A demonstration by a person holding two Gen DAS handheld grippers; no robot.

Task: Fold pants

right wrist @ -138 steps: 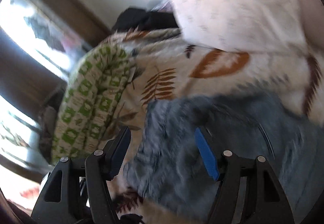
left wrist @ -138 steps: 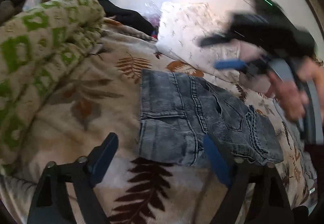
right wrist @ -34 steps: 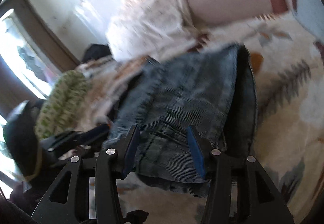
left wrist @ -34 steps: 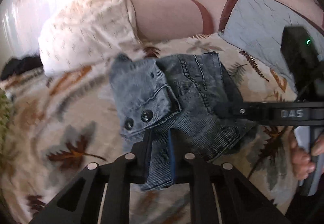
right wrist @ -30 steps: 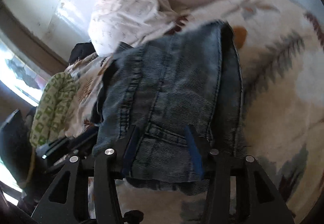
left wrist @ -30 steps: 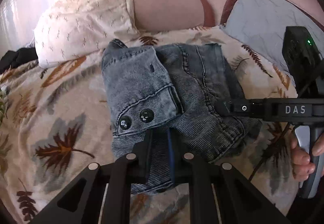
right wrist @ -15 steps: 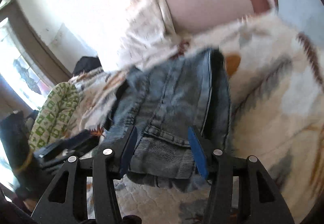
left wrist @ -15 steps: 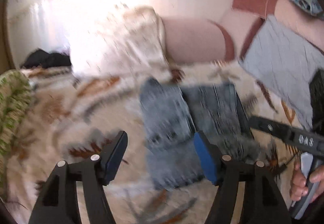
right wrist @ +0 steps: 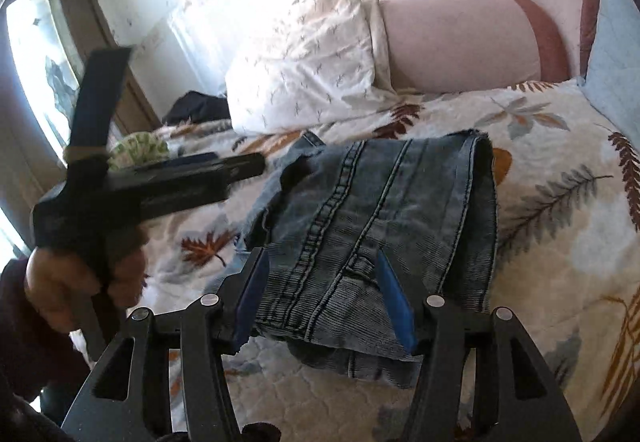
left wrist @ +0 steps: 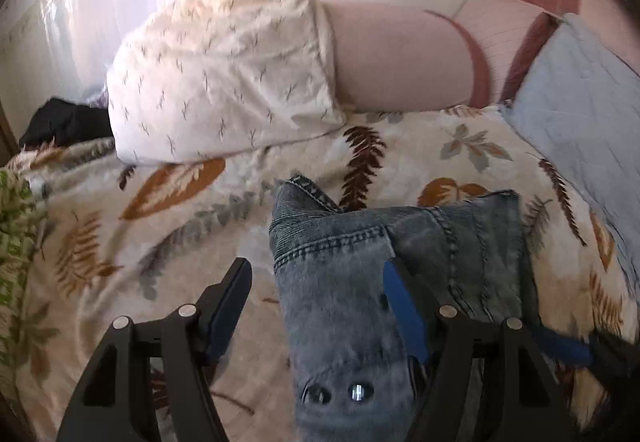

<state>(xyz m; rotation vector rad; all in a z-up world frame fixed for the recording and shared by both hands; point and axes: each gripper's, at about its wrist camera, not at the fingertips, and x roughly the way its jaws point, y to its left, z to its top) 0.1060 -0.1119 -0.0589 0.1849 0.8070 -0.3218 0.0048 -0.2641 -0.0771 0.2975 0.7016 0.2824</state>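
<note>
From the left wrist view, the pants lie folded into a thick denim bundle on the bed, filling the frame from the centre down toward 6 o'clock, two metal buttons showing at the near end. The left tongs stand wide apart and hold nothing; the bundle's near end sits between the two tips, though whether they touch the cloth is hard to say through the blur. Denim like this looks heavy and fairly stiff, thick where layers stack, so it should keep a crease but may spring open at the seams. A grip on a doubled edge or the waistband would likely hold best. A white pillow sits at 11 o'clock, a pink bolster at 1 o'clock, and a pale blue quilt at 3 o'clock.

From the right wrist view, the same bundle lies at the centre with its stitched seams running toward 12 o'clock. The right tongs are also spread, empty, straddling the near hem. The left hand grips its tool at 9 o'clock. The leaf-print bedspread is soft and quilted, so it will give under pressure. A bright window is at 10 o'clock.
</note>
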